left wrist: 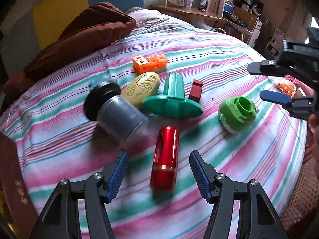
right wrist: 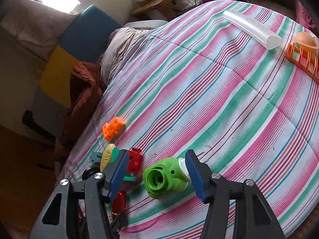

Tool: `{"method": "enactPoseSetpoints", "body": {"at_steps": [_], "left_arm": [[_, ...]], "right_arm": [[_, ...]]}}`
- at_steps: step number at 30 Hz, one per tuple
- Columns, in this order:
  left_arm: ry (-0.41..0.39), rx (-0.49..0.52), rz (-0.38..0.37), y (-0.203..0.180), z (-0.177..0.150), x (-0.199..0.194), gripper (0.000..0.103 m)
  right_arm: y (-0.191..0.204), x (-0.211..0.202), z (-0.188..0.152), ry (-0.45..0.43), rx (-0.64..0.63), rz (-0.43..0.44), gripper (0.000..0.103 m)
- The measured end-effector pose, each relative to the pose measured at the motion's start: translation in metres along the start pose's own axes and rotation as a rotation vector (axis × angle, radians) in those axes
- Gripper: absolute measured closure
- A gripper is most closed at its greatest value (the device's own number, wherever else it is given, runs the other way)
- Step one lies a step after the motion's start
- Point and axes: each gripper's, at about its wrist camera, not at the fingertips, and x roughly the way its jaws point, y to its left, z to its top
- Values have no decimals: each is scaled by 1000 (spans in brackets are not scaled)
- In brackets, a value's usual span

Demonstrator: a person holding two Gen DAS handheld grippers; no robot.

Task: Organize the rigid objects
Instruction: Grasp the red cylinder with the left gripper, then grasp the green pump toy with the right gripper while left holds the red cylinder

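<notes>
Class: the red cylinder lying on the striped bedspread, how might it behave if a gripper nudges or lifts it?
The red cylinder lies on its side, so a sideways nudge would probably roll it. Its glossy surface looks slippery. It seems rigid, unlikely to bend.

A striped quilt covers the bed. On it lie a red cylinder, green cap, teal flanged piece, orange blocks (joined) and a brown blanket.
</notes>
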Motion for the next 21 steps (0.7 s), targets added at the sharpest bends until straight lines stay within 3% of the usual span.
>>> {"method": "enactPoseSetpoints", "body": {"at_steps": [1,3,4,6,16,21], "left_arm": [[3,3,8,-2,2,5,40],[10,7,20,-3,4,13,61],[10,6,22,-2,3,16,63],[-12,1,21,0,1,15,77],[-38,-9,4,6,-35,-6,77],[-50,-35,0,12,-60,-20,77]], "right_arm": [[-1,1,0,0,3,-8,44],[-4,2,1,0,9,-34,44],[-5,2,2,-1,12,-42,44],[-7,5,3,3,12,-65,44],[-8,22,1,47,-23,-136,44],[0,26,-2,89,-55,-89,41]]}}
